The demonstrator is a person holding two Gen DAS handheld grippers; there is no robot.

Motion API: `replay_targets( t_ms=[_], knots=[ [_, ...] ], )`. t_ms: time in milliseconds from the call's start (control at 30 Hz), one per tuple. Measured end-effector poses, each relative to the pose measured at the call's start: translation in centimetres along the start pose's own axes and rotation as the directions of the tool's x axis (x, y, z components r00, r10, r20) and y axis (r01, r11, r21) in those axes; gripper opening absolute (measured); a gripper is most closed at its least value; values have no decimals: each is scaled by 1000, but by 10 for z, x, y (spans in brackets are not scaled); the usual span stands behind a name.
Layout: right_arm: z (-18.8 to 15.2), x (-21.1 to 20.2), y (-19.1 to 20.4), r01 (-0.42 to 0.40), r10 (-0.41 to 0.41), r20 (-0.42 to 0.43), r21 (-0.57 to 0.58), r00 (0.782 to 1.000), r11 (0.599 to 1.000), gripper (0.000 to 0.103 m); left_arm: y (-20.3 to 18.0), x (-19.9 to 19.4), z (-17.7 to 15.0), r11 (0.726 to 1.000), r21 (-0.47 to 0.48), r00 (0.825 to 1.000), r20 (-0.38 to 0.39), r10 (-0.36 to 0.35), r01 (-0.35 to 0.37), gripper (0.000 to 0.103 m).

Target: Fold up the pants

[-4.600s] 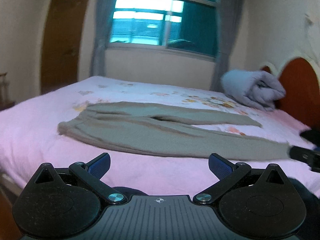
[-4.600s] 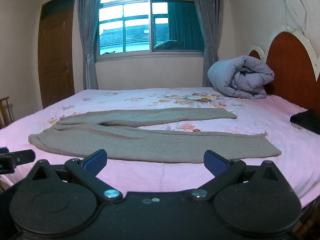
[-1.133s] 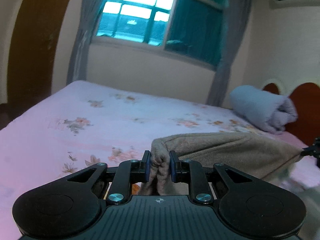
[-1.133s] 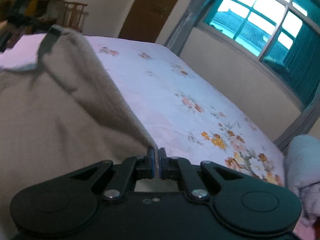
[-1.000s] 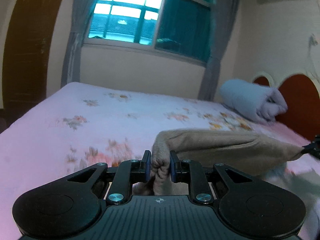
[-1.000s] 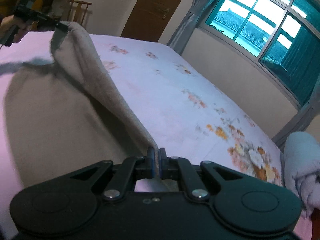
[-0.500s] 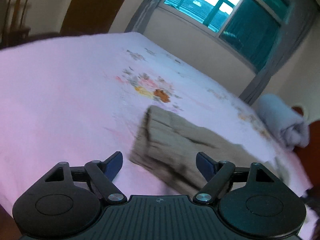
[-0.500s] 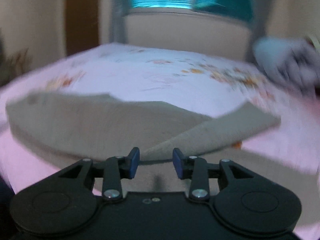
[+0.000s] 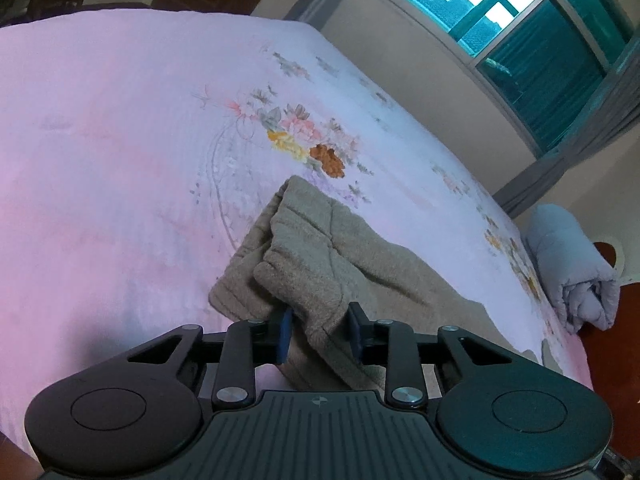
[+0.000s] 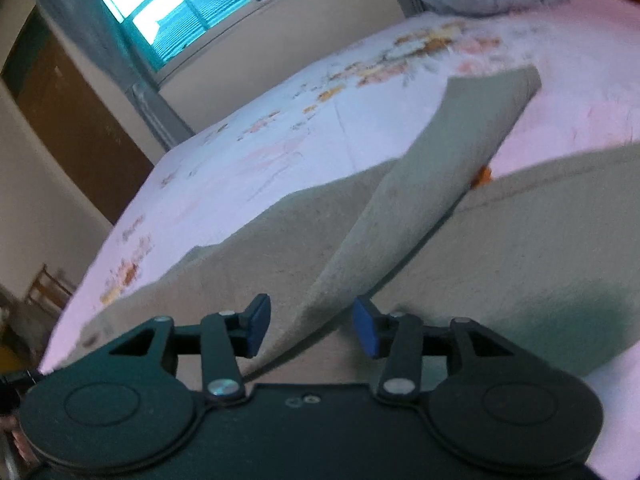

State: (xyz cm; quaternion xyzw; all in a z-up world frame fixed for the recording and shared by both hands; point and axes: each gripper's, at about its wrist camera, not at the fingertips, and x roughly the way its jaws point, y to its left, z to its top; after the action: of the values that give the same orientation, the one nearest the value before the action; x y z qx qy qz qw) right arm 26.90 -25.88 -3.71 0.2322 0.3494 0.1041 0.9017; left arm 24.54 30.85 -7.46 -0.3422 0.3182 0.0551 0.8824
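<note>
The room is dim. Light comes from the window (image 9: 520,12) far ahead of the left gripper (image 9: 320,334), where the panes glow white. The left view is sharp. The right view is blurry. Both pictures bend at the edges.

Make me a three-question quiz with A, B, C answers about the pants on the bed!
1. Where do the pants lie?
A. on the pink bed
B. on a chair
C. on the floor

2. What colour are they?
A. red
B. grey-tan
C. black

3. How is the left hand-held gripper?
A. shut tight with nothing in it
B. out of sight
C. open, fingers either side of a fabric fold

Answers: 1 A, pink sheet shows all around them. 2 B, the cloth is a dull grey-tan. 3 C, blue pads stand apart around the fold.
</note>
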Motion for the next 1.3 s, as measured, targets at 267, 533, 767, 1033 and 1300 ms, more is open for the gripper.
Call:
replay_targets(
  t_ms=[267,533,767,1033,1300],
  knots=[
    [11,45,-14,35,-19,-82,203,996,979,0,-5,1,14,999,12,999,1,-39,39,27],
    [58,-46,36,-165,166,249,-24,954,986,0,-38,-39,69,928,94,898,236,-371,359,23],
    [-44,-13,-9,-22,20,-68,-26,997,999,0,39,11,10,992,28,991,-66,-120,122,23],
    [-42,-6,2,1,-1,-44,-17,999,1000,0,27,9,20,991,75,992,-73,-102,107,23],
    [-39,-23,1,-37,37,8,-28,999,999,0,30,-3,21,985,90,988,-46,-147,151,23]
  ],
)
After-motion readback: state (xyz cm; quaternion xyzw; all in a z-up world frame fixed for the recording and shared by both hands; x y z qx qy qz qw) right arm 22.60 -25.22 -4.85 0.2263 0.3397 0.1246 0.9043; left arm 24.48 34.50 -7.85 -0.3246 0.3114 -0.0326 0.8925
